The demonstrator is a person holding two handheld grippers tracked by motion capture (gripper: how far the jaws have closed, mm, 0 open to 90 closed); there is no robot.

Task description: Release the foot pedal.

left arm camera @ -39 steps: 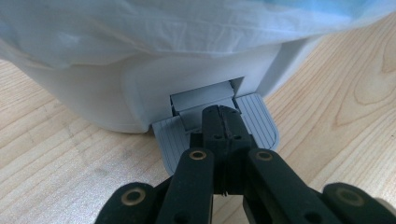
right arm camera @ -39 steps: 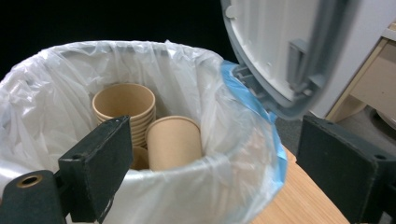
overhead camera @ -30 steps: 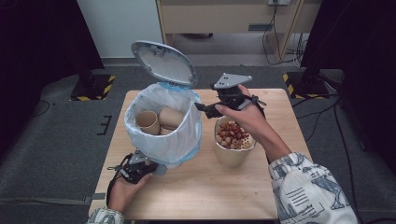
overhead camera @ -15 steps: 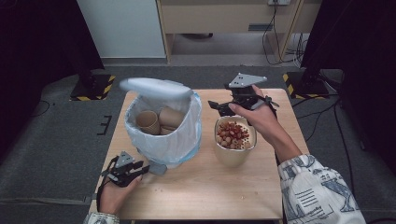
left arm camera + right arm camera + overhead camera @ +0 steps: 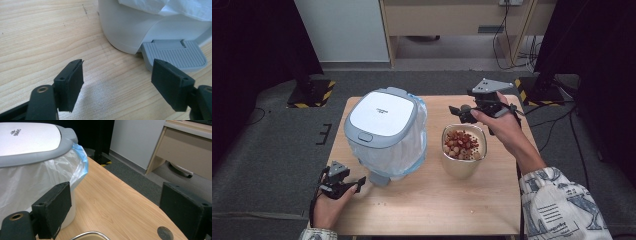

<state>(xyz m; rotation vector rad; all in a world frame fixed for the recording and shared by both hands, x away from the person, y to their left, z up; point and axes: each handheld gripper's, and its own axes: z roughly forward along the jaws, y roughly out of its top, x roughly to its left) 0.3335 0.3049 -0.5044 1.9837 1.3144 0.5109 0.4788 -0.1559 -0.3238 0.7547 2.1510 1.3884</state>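
Both grippers held apart, jaws parted

The left gripper (image 5: 343, 183) sits low in the person's left hand (image 5: 328, 204), its jaws just opened with nothing between them. The right gripper (image 5: 476, 111) is held higher in the right hand (image 5: 501, 126), jaws apart and bare.

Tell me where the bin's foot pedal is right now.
In the high view the grey foot pedal juts from the bin base toward the table's near edge, just right of the open left gripper.

Lidded bin (image 5: 30, 142) with plastic liner (image 5: 35, 177) left; jaws apart over table (image 5: 115, 202).
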